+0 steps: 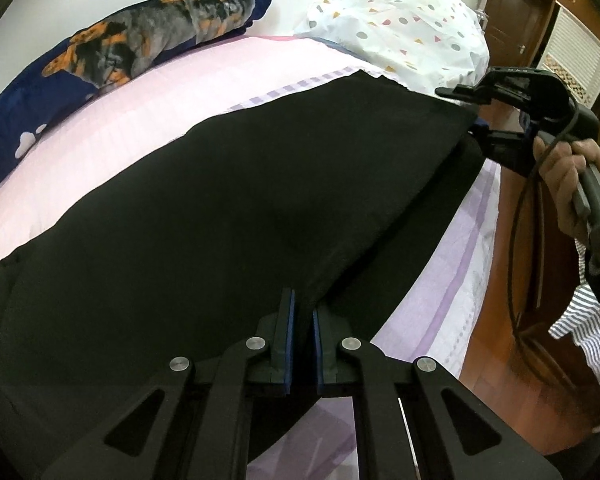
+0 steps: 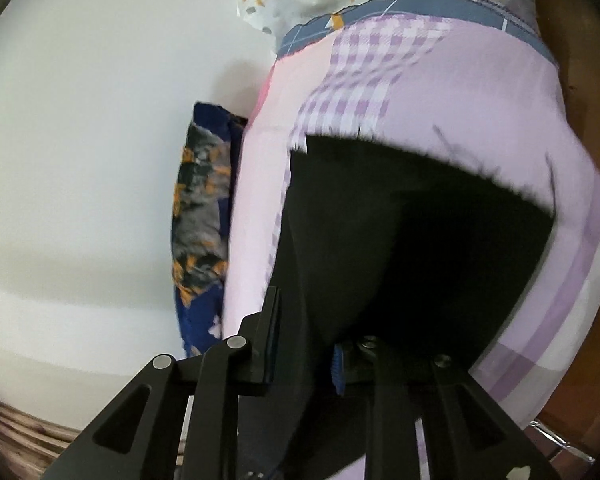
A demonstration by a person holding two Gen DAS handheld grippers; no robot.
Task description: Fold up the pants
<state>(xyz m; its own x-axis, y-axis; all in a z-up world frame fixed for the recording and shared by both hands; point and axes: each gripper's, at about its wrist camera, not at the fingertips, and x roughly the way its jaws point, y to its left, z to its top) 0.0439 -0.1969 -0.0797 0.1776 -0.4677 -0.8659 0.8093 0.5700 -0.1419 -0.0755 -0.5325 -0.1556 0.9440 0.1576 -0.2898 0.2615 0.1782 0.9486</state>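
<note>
Pants point(image 1: 220, 208) lie flat on the bed point(image 1: 148, 92); left hand-held gripper point(image 1: 303, 312) is clamped on their near edge, right hand-held gripper point(image 1: 474, 114) parted around the far end, so re-pinch there and lift both evenly.

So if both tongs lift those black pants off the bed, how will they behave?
The black pants probably go floppy: they lie flat and creased on the pink sheet. Expect sagging between the left tongs and right tongs. The matte cloth likely won't slip.
</note>
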